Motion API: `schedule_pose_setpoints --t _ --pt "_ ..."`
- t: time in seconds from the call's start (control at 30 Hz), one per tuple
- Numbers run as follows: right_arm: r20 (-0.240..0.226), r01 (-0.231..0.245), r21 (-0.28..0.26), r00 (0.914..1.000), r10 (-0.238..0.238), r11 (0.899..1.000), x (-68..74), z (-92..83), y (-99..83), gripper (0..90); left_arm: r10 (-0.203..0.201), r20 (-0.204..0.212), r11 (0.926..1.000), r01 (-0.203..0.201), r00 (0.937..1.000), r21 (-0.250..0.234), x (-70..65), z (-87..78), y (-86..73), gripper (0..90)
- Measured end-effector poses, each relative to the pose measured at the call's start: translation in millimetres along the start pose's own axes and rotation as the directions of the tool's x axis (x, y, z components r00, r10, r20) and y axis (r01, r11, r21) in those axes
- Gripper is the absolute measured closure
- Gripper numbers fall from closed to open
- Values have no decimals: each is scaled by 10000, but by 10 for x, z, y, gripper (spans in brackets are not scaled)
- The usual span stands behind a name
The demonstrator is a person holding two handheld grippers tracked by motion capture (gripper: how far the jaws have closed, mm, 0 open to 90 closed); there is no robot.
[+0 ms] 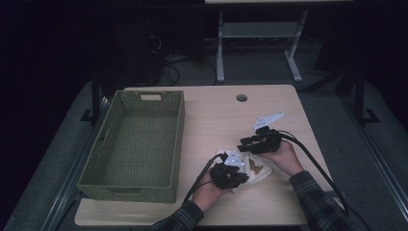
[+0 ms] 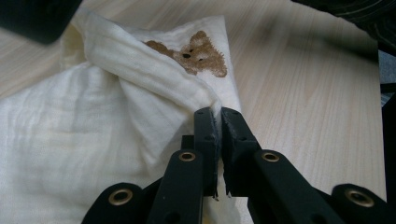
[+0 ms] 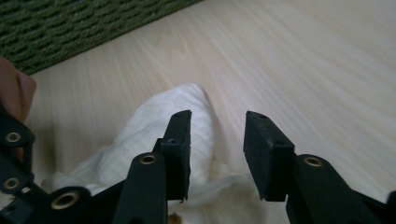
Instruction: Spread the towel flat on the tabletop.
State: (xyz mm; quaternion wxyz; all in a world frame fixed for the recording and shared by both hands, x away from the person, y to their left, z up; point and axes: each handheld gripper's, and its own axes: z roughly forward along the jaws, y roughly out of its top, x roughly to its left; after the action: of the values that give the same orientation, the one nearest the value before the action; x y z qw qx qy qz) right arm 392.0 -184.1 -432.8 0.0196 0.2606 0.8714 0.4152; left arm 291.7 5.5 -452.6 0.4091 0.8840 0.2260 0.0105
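Note:
A cream muslin cloth (image 1: 259, 169) with a brown bear print (image 2: 201, 56) lies crumpled on the wooden table (image 1: 216, 115), near its front edge. My left gripper (image 1: 242, 164) is shut on a raised fold of the cloth (image 2: 93, 121), its jaws (image 2: 217, 114) pinching the fabric edge. My right gripper (image 1: 243, 142) hovers just beyond the cloth, pointing left. Its jaws (image 3: 218, 119) stand apart above a pointed corner of the cloth (image 3: 140, 135), with nothing pressed between them.
A green woven basket (image 1: 178, 139) sits empty on the left half of the table; its wall (image 3: 70, 28) lies beyond the right gripper. A cable hole (image 1: 242, 97) is near the table's far edge. Bare wood stretches behind and right of the cloth.

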Motion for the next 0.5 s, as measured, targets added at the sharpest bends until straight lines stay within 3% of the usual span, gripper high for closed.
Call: schedule_pose_setpoints --t 0.33,0.43,0.5 --pt "-505 19 1005 9987 32 9949 -10 260 -76 721 -17 -5 9999 17 10000 165 14 25 -15 851" --pt "-682 29 1170 9977 51 9931 2 293 -96 856 -22 2 9999 22 10000 136 11 30 -13 851" --pt "-478 276 1153 9986 -222 9930 7 284 -99 889 5 -1 9999 -5 10000 147 12 21 -6 851"
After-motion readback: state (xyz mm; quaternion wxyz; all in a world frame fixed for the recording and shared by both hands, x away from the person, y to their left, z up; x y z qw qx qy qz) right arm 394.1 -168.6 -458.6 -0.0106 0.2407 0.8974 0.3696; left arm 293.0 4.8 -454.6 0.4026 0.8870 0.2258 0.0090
